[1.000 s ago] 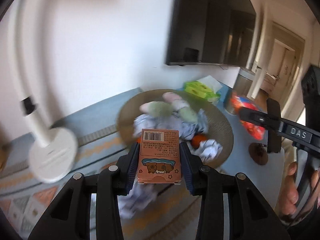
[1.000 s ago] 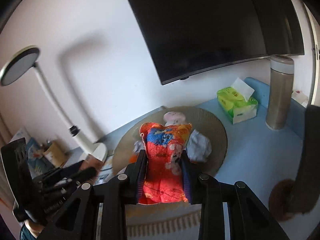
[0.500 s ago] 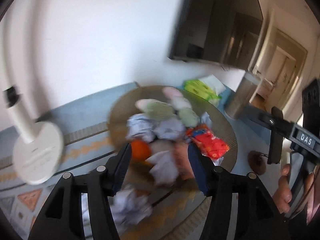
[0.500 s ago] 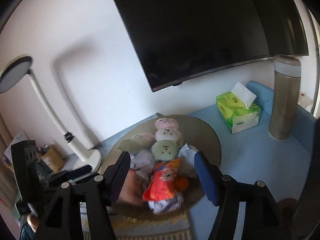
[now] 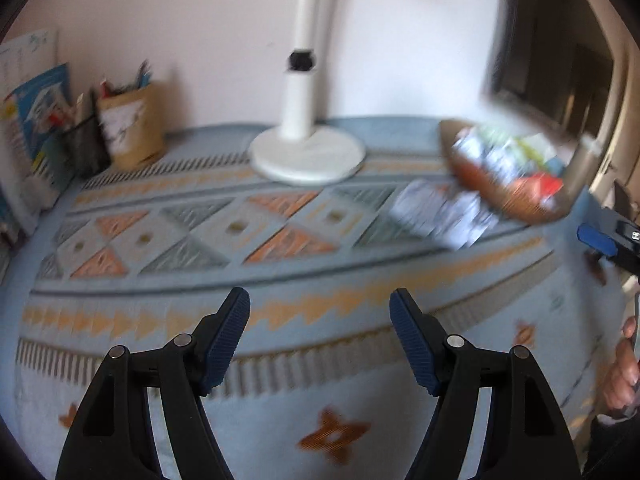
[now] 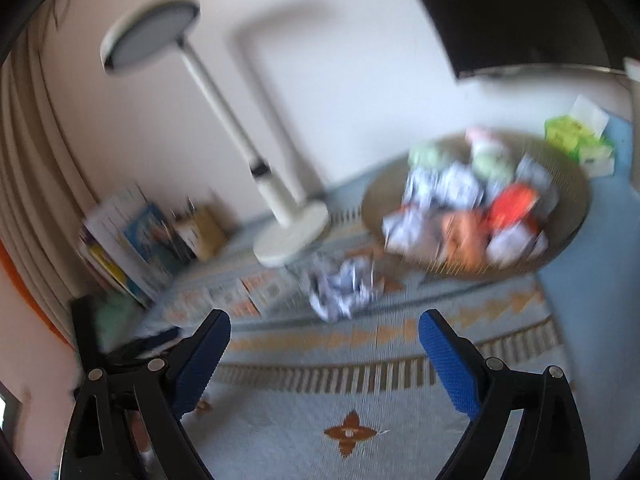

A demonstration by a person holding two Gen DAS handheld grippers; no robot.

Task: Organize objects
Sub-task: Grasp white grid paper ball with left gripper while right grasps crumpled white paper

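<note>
A round woven tray (image 6: 568, 184) holds several things: crumpled papers, plush rounds, a red snack bag (image 6: 514, 200) and an orange box (image 6: 460, 236). In the left wrist view the same tray (image 5: 516, 204) is blurred at the far right. One crumpled paper (image 6: 344, 288) lies loose on the patterned cloth in front of the tray, also seen as the crumpled paper (image 5: 444, 212). My left gripper (image 5: 320, 312) hangs over bare cloth, its jaws opening with nothing between them. My right gripper (image 6: 324, 332) is likewise opening and empty, short of the loose paper.
A white desk lamp (image 5: 308, 152) stands behind the cloth, its base (image 6: 292, 236) left of the tray. Books and a pencil holder (image 5: 128, 128) line the left wall. A green tissue box (image 6: 580, 140) and a dark screen sit at the right. A hand (image 5: 624, 376) shows at the edge.
Both grippers let go: the orange box and the red snack bag now lie in the tray. Both grippers opened, swung left and sank toward the cloth.
</note>
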